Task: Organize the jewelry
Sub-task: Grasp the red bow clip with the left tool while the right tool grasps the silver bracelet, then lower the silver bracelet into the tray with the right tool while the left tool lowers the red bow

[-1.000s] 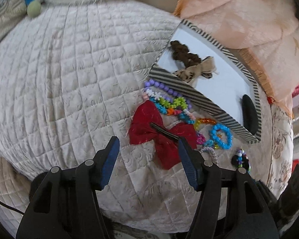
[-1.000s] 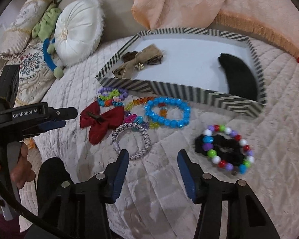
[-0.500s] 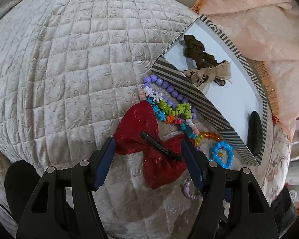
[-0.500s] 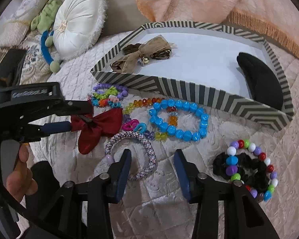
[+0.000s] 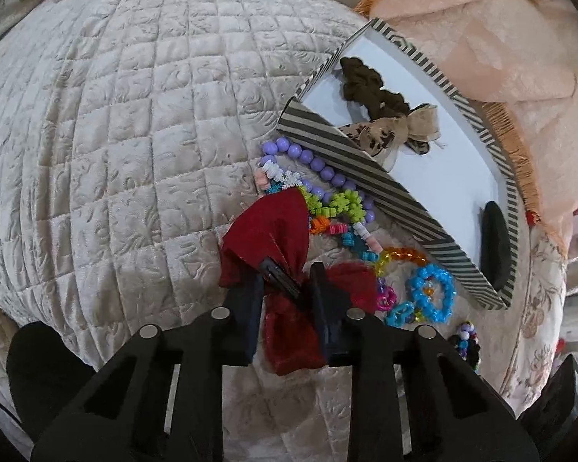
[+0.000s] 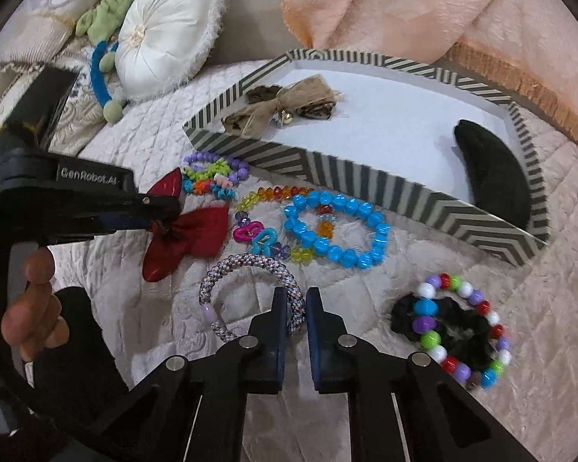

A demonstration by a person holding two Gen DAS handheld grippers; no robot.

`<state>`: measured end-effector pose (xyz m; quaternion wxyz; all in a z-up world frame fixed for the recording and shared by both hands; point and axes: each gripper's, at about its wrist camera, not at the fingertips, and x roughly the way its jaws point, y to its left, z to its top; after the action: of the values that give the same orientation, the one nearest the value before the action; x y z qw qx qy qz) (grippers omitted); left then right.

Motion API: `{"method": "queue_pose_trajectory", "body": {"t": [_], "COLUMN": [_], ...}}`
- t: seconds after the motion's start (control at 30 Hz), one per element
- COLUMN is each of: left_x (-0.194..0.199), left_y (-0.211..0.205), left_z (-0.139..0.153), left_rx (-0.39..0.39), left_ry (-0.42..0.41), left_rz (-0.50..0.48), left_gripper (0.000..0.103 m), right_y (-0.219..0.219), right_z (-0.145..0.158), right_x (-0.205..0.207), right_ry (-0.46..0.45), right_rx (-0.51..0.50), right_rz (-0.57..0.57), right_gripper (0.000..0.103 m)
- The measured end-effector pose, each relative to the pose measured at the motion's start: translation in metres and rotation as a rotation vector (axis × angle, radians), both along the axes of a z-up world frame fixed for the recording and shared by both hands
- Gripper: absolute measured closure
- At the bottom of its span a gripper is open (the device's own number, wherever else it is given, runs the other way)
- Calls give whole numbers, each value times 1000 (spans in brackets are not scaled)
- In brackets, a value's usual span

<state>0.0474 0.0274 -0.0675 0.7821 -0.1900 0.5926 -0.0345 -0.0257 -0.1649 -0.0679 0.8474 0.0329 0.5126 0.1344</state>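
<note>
Red bow and woven bracelet gripped on the quilt, near the striped tray.

The left gripper [image 5: 285, 288] is closing on the red bow [image 5: 267, 231], whose knot and black clip [image 5: 279, 275] are pinched between the jaws; the bow is seen on the quilt [image 5: 115, 115], just near and left of the tray [image 6: 366, 183]. The right gripper [image 6: 296, 308] is clenched on the woven bracelet [image 6: 250, 261], whose right-hand band is caught between the pads, just near the bow. A blue bead bracelet [image 6: 335, 231] lies between the woven bracelet and the tray. A tan bow [image 6: 285, 106] and a black item [image 6: 489, 169] are held in the tray. A multicoloured bead bracelet [image 6: 462, 331] is laid over a black scrunchie [image 6: 454, 327] at the right.
</note>
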Motion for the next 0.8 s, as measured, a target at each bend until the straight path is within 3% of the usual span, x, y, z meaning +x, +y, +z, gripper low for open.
{"method": "queue_pose_trajectory", "body": {"t": [0.47, 0.8], "left_x": [-36, -35], "left_y": [13, -3], "left_z": [69, 91], "left_rx": [-31, 23], "left_ry": [-145, -200], "left_rz": [-54, -109], "left_gripper": [84, 84], "right_y": [-16, -22], "right_z": [54, 70], "right_x": [-23, -19], "right_ry": [-98, -133], "right_rx": [32, 25], "right_rz": [-42, -48], "right_gripper": [94, 94]}}
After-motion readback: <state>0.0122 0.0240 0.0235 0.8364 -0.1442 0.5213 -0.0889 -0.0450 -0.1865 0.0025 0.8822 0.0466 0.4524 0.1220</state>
